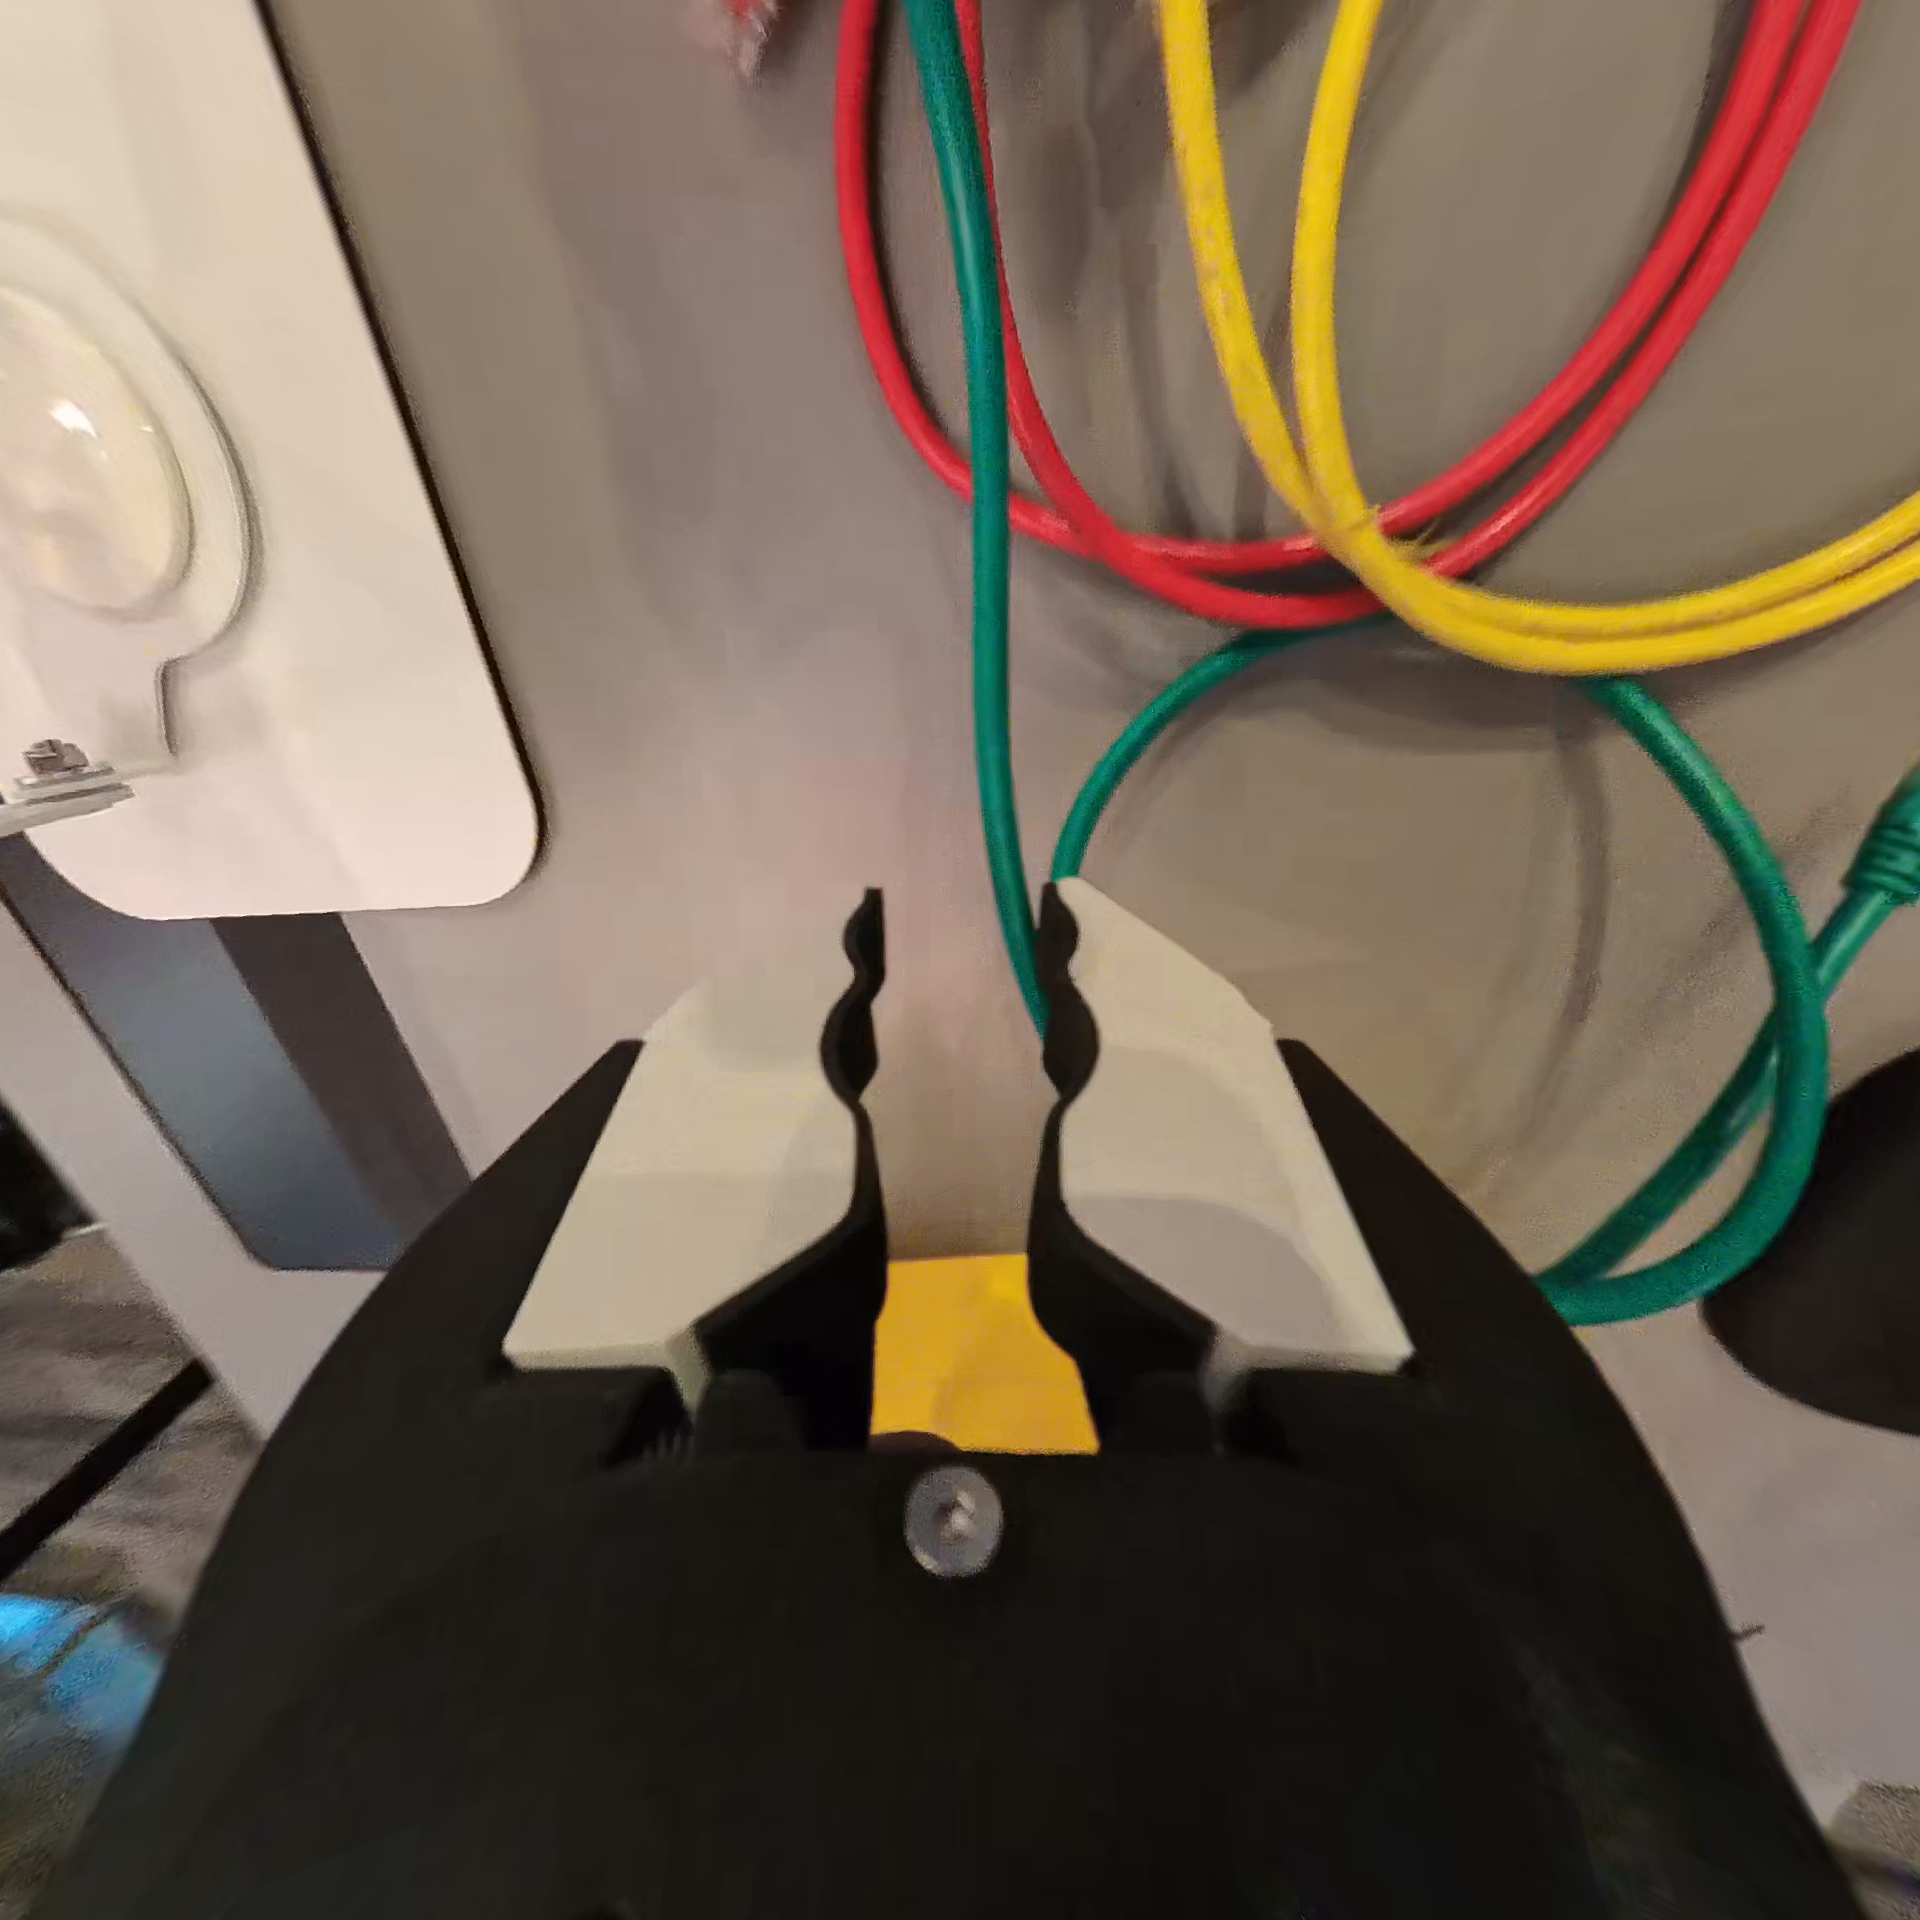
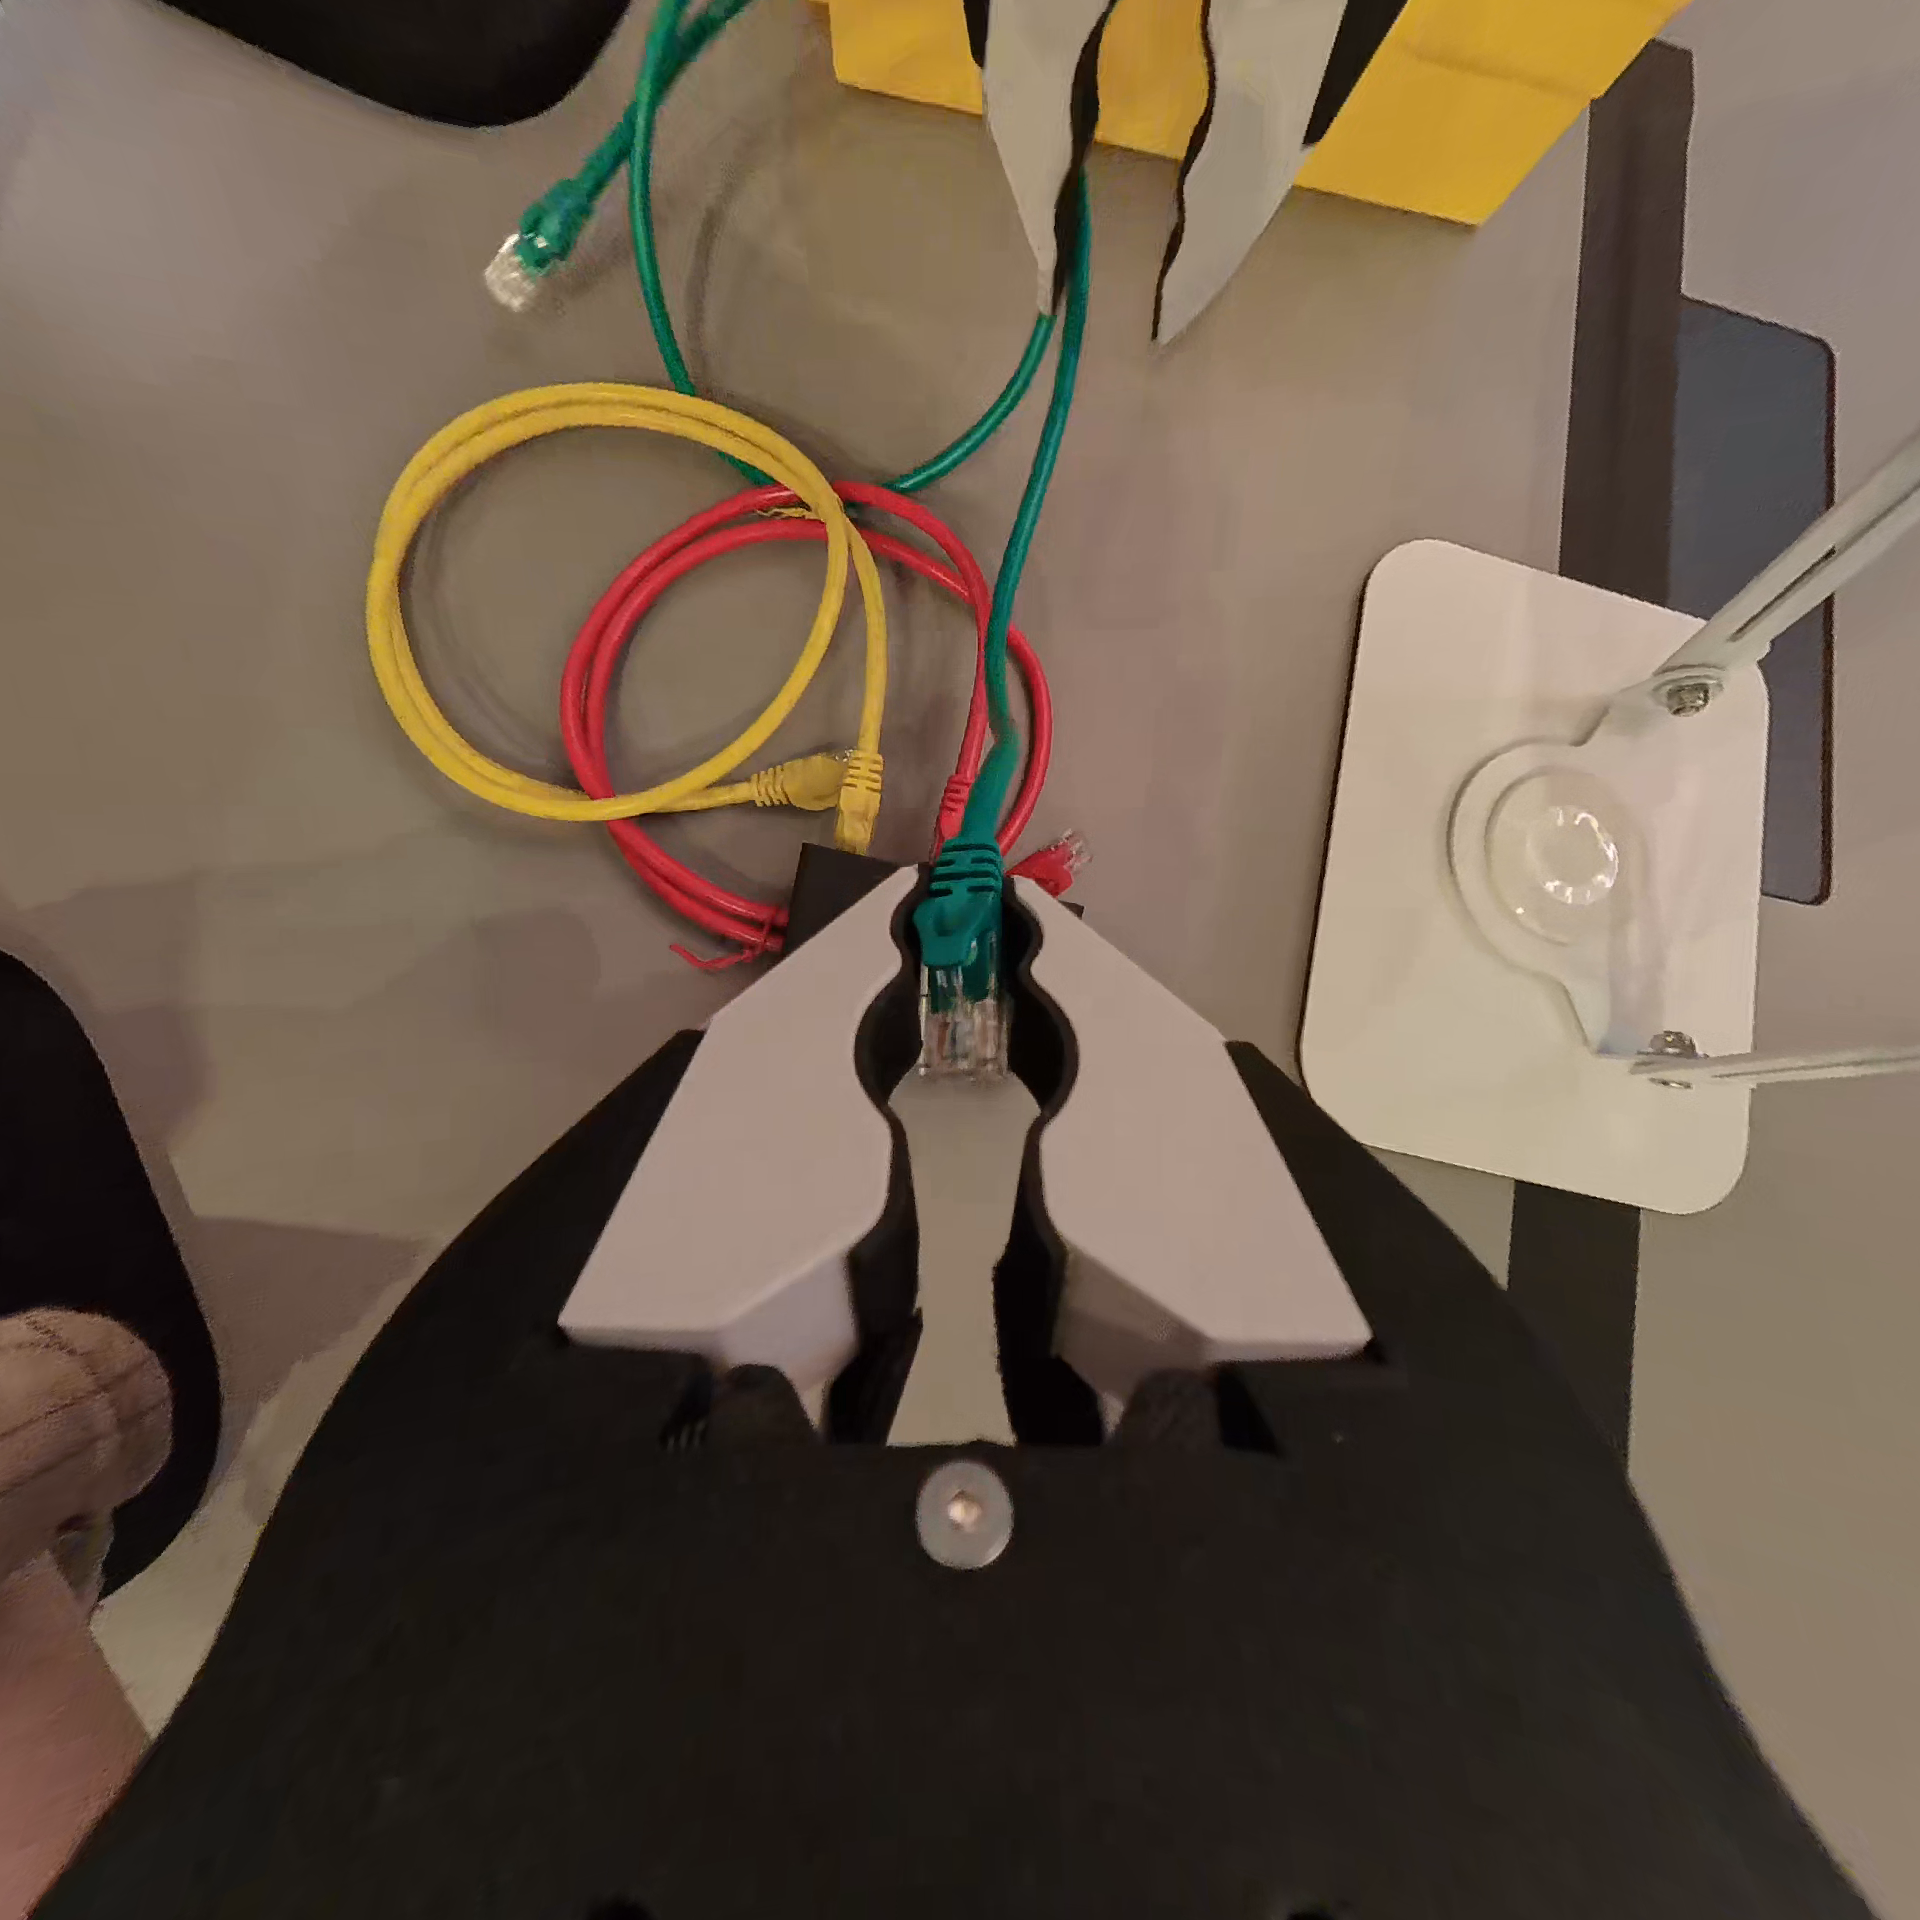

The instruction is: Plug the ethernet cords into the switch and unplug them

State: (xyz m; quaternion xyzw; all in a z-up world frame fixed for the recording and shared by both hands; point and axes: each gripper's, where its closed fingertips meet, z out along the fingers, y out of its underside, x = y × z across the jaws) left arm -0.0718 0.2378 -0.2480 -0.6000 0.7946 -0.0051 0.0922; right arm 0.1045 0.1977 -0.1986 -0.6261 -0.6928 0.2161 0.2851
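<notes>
My right gripper is shut on the boot of the green ethernet plug, whose clear tip points back at the camera. Just beyond its fingertips a black switch is mostly hidden. The green cord runs from the plug to my left gripper, which is open. In the left wrist view the green cord passes between the open fingers of the left gripper, against the right one. The cord's other plug lies loose on the table.
Coiled yellow and red cords lie on the grey table by the switch; both also show in the left wrist view, yellow and red. A white lamp base stands right. A yellow box sits behind the left gripper. One gripper's finger ends stand about 20 cm off the other's. The black switch is about 8 cm from my right fingertips and 20 cm from my left.
</notes>
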